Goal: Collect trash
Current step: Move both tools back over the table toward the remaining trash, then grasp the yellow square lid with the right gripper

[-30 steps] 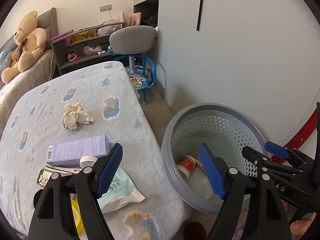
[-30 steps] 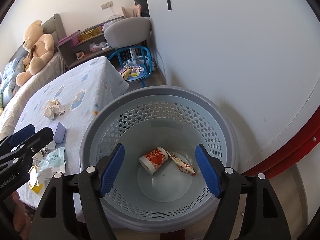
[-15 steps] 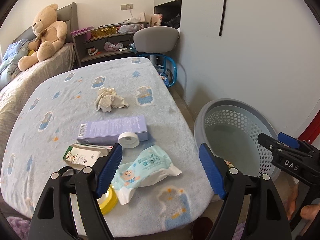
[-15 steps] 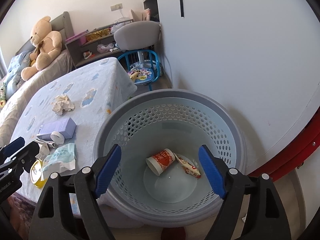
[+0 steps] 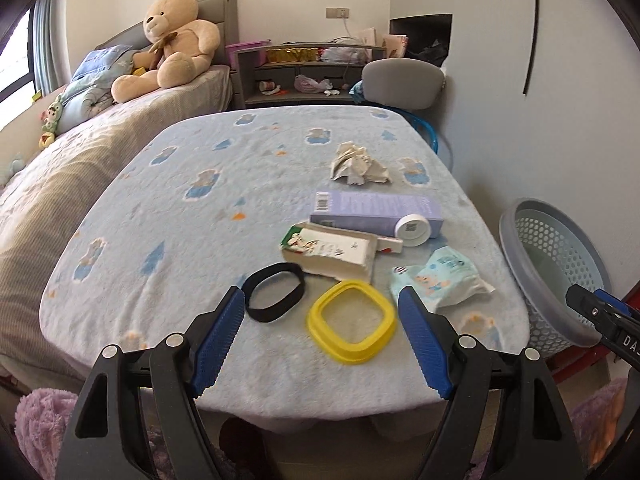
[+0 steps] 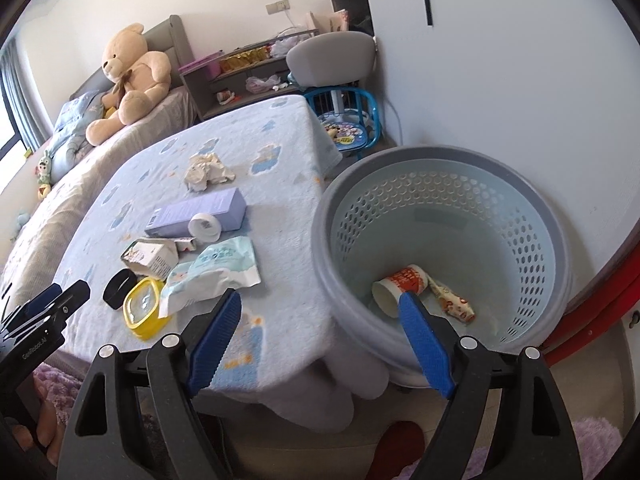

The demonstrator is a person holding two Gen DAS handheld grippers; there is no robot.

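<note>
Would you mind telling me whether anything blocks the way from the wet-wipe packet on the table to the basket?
Nothing visible does. The wet-wipe packet lies near the table edge beside the basket, with only bare cloth between them. The basket's mouth is uncovered, holding just a paper cup and a wrapper.

Left hand-held gripper: jaws wide apart, nothing between the blue pads, pitched down and forward. Right hand-held gripper: jaws have just been opening, now wide too, nothing clamped, same downward tilt. Each shows at the edge of the other's view, side by side.
</note>
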